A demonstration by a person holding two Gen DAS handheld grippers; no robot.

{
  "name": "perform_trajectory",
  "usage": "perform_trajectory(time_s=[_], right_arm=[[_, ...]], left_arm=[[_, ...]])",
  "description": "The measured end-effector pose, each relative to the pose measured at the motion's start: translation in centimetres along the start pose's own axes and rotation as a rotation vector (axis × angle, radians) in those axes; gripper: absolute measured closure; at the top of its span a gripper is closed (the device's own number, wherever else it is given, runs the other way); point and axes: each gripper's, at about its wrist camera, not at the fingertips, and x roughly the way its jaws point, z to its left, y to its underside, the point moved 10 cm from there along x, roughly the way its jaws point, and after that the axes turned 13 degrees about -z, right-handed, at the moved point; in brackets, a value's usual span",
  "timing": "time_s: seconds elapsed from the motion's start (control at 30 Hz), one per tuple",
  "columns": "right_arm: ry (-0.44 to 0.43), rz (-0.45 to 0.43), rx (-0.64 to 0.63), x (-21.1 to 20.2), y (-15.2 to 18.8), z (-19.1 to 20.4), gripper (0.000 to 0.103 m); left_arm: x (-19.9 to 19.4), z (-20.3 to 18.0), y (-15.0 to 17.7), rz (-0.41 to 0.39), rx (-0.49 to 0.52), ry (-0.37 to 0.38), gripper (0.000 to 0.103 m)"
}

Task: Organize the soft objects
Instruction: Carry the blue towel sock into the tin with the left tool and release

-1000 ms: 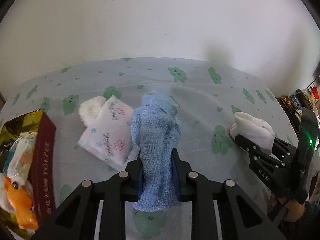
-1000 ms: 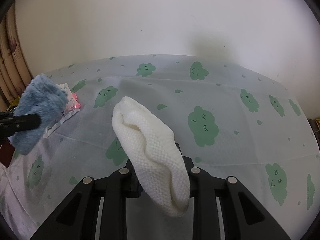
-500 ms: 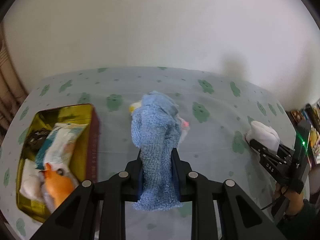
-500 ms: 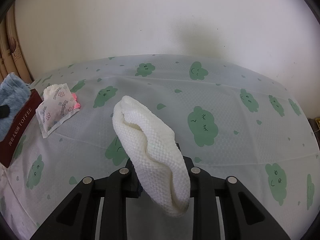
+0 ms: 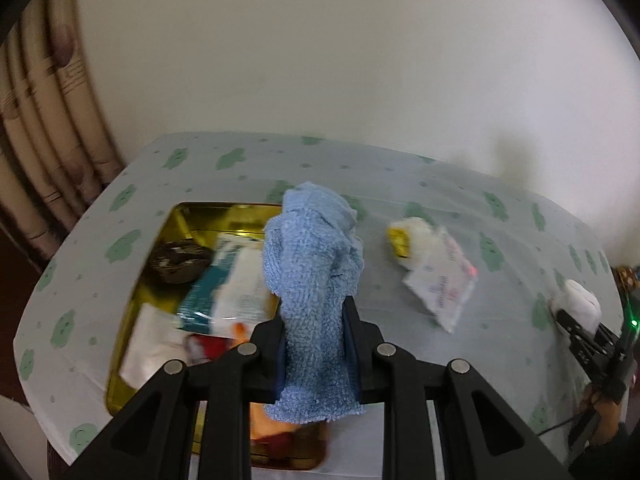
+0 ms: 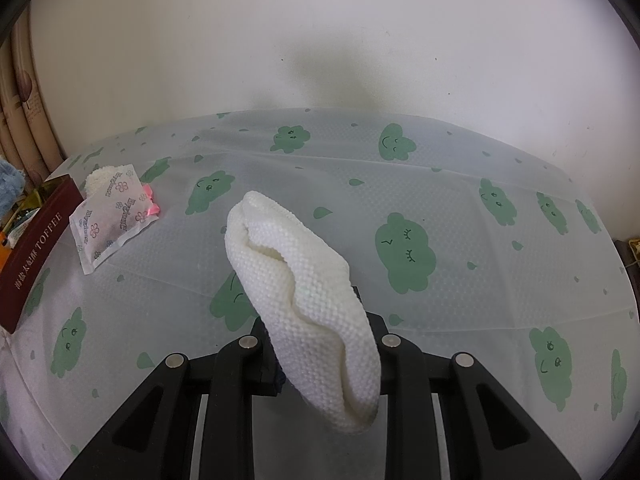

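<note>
Counter [image 6: 460, 184]: open room right and far. Tin [image 5: 160, 240], far left, crowded; low rim, space at its far end. Left tongs [image 5: 316, 344] clamped mid-length on blue cloth [image 5: 312, 280] above tin. Right tongs [image 6: 320, 344] clamped on white cloth [image 6: 304, 300]. Both cloths light, limp, ends drooping. Packet [image 6: 108, 216] lies beside tin.
</note>
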Motion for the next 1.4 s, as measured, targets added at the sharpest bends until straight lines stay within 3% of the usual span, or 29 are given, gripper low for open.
perform_trajectory(time_s=[0.27,0.53,0.73,0.87,1.17,1.4], right_arm=[[0.007,0.002,-0.006,0.0,0.1,0.0,0.08],[0.01,0.005,-0.007,0.1,0.1,0.0,0.079],[0.014,0.011,-0.007,0.2,0.2,-0.2,0.079],[0.019,0.014,-0.013,0.2,0.3,-0.1,0.079],[0.034,0.013,-0.028,0.1,0.4,0.1,0.079],[0.041,0.013,-0.036,0.1,0.3,0.2,0.079]], left_arm=[[1.3,4.8,-0.5,0.014,-0.034,-0.083,0.08],[3.2,7.3,-0.6,0.043,-0.08,-0.101,0.08],[4.0,7.6,0.3,0.069,-0.063,-0.104,0.069],[3.3,7.5,0.2,0.041,-0.03,-0.12,0.054],[-0.5,8.2,-0.8,-0.06,-0.068,-0.135,0.052],[-3.7,9.2,1.0,-0.117,-0.009,-0.196,0.052]])
